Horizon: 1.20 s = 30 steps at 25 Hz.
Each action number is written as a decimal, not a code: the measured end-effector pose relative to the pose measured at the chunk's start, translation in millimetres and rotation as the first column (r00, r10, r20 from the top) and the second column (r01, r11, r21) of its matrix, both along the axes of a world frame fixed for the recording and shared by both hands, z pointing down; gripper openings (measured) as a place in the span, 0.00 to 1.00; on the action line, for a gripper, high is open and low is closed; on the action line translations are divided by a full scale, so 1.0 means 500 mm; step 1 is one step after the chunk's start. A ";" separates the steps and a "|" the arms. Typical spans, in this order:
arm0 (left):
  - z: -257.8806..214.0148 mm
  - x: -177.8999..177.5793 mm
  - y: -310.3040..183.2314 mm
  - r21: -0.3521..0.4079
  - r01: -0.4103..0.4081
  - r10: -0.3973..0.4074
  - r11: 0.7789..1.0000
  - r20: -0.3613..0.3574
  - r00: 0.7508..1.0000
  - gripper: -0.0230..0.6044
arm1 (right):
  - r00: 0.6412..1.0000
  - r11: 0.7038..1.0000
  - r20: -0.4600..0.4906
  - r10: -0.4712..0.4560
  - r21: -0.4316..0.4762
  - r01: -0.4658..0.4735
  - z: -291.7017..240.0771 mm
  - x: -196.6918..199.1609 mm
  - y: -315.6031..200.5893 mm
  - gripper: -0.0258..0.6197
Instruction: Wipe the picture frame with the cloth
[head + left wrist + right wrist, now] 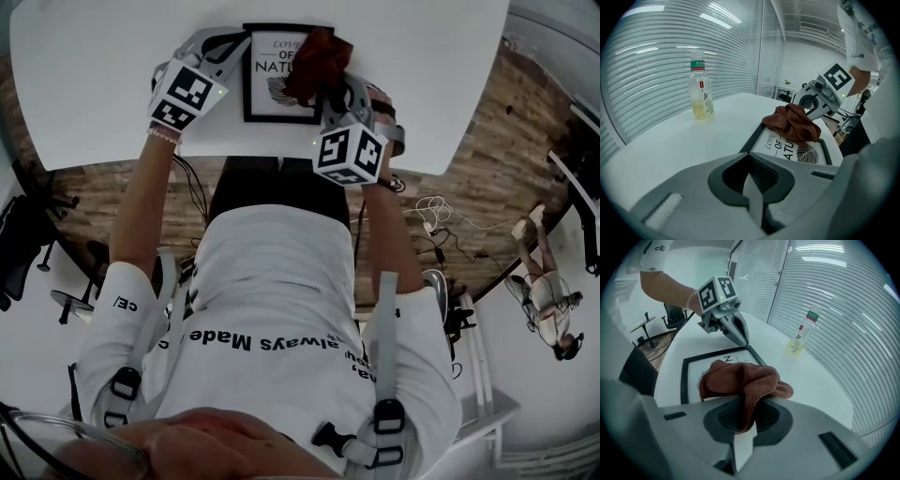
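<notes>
here, a black picture frame (250, 84) lies flat on a white table (94, 84), near the person's edge of it, with a print reading "love of nature" behind its glass. the right gripper (743, 423) is clenched on a rust-brown cloth (740, 376). a fold of the towelling is pinched between its jaws, and the rest bunches forward in a loose wad that rests on the right part of the frame's face. the left gripper (753, 187) has its jaws pressed together with nothing between them. its tip sits at the frame's far left corner, either touching it or just beside it; the views do not settle which. a clear bottle (701, 96) of pale yellow drink with a green cap stands well apart on the table, beyond the frame. the wiping step looks to be under way or about to start. to do it well, the left gripper should probably bear lightly on that corner so the frame does not slide. the right one can then drag the wad in flat, overlapping strokes across the glass and along each black edge. its pinch needs to be firm, since only a fold is held and the cloth could pull free. the hard jaw tips are best held off the glass, so that only fabric touches it.
</notes>
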<state>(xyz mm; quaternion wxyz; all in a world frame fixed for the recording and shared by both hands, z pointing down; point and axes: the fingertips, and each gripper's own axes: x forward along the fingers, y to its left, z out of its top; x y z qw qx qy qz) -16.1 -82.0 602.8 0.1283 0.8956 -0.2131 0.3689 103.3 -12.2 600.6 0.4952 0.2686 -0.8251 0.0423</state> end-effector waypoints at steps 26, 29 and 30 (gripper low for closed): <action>0.000 0.003 -0.004 0.004 0.007 -0.007 1.000 0.002 1.000 0.04 | 0.949 0.958 0.141 -0.280 -0.021 0.286 -0.002 -0.281 0.129 0.06; 0.002 0.000 -0.003 0.001 0.007 -0.007 1.000 0.000 1.000 0.04 | 0.948 0.954 0.120 -0.294 -0.026 0.299 -0.001 -0.276 0.132 0.06; 0.002 0.001 -0.003 0.001 0.006 -0.006 1.000 0.000 1.000 0.04 | 0.949 0.953 0.109 -0.296 -0.030 0.301 0.001 -0.270 0.132 0.06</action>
